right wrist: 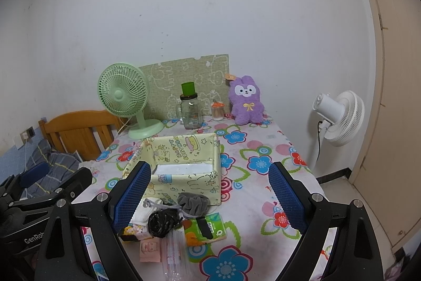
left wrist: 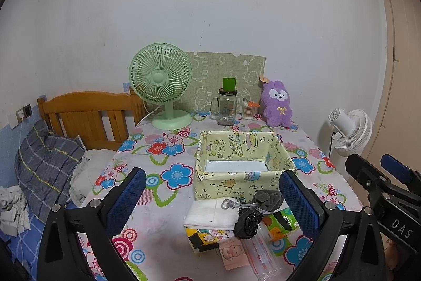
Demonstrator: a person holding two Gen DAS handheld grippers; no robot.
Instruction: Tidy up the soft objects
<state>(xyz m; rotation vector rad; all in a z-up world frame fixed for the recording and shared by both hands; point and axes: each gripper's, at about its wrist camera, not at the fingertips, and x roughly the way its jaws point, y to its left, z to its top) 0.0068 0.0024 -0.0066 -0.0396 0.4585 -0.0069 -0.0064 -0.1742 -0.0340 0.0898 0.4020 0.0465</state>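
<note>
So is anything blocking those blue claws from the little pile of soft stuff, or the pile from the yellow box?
Nothing visible. Both the left gripper and right gripper hover open, with the pile, topped by a grey scrunchie, right below them. The empty yellow fabric box sits just behind the pile, its top open.

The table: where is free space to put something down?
Bare cloth lies left of the yellow fabric box, toward the green fan, and right of it toward the table edge. Crowded: the pile before the box, and the back row beside the purple plush.
</note>
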